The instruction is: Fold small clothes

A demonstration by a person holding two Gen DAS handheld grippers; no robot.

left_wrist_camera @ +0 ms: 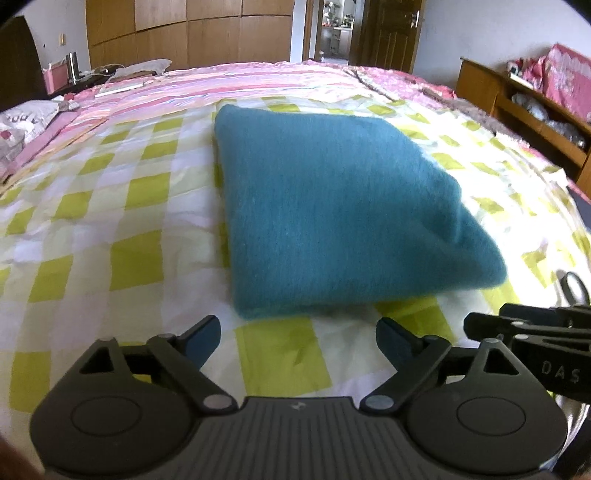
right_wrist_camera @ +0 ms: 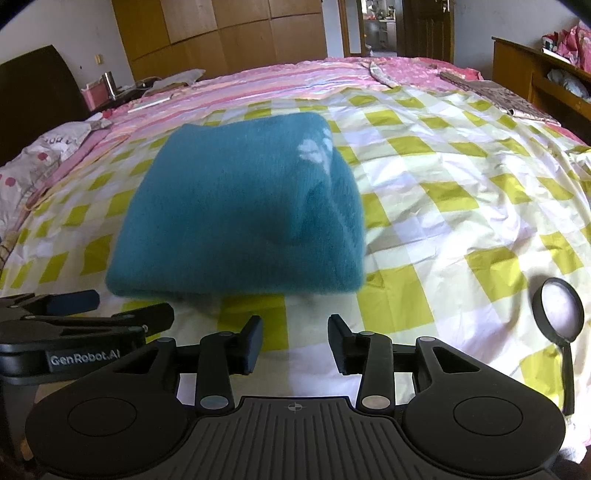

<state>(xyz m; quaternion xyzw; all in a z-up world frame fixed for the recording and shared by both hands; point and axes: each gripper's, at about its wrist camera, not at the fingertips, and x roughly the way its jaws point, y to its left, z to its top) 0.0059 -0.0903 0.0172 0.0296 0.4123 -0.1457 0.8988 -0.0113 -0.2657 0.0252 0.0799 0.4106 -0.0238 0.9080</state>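
Observation:
A teal knitted garment (left_wrist_camera: pixel 332 214) lies folded into a thick rectangle on the green-and-white checked sheet (left_wrist_camera: pixel 110 206); in the right wrist view the garment (right_wrist_camera: pixel 236 221) shows pale marks near its far right corner. My left gripper (left_wrist_camera: pixel 297 341) hovers just short of its near edge, open wide, nothing between its fingers. My right gripper (right_wrist_camera: pixel 295 343) is also open, with a narrower gap, empty, a little back from the garment's near edge. Each gripper shows at the edge of the other's view: the right gripper's body (left_wrist_camera: pixel 535 339), the left gripper's body (right_wrist_camera: pixel 74 321).
A black-rimmed magnifying glass (right_wrist_camera: pixel 561 314) lies on the sheet to the right. Pink striped bedding (left_wrist_camera: pixel 221 85) covers the far half of the bed. A wooden shelf unit (left_wrist_camera: pixel 535 110) stands at the right, wardrobes (left_wrist_camera: pixel 184 33) behind, a cluttered bedside surface (left_wrist_camera: pixel 74 74) at far left.

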